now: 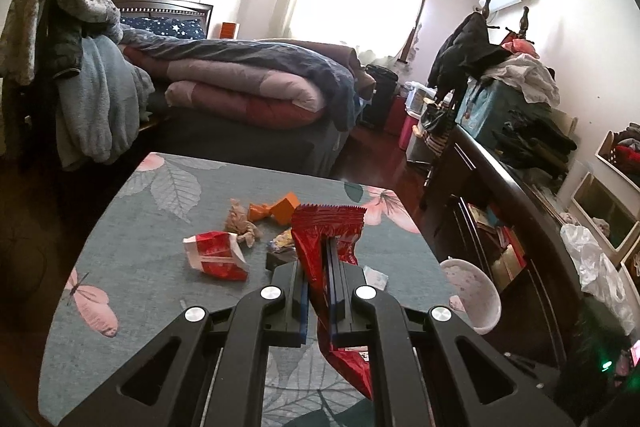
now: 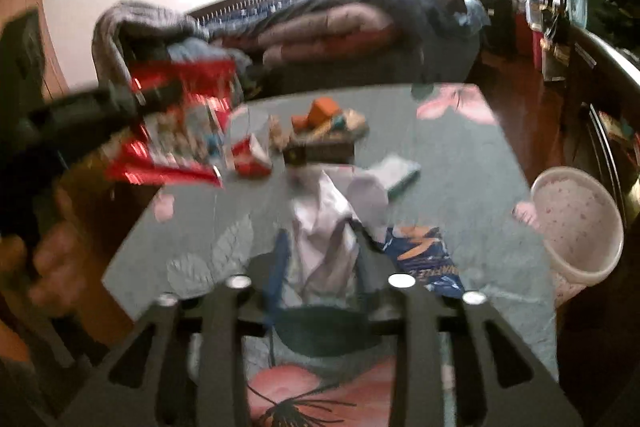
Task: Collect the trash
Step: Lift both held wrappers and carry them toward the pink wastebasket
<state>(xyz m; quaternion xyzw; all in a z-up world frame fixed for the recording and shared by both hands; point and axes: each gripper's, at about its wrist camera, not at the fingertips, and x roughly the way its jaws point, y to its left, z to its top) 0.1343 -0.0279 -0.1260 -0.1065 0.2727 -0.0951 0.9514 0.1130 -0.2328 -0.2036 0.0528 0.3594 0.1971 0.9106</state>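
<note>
Leftmost, left tongs [image 1: 318, 259] clenched on a shiny red wrapper [image 1: 328, 227], crinkled, serrated top edge, held above the tabletop [image 1: 140, 227]. Below lie a red-white torn pack [image 1: 216, 255], a brown crumpled paper [image 1: 240, 223] and an orange wrapper [image 1: 276, 211]. Right tongs [image 2: 320, 247] stand released around a white crumpled tissue [image 2: 320, 227]; blue snack bag [image 2: 424, 259] beside. Pink bin [image 2: 576, 227] far right.
</note>
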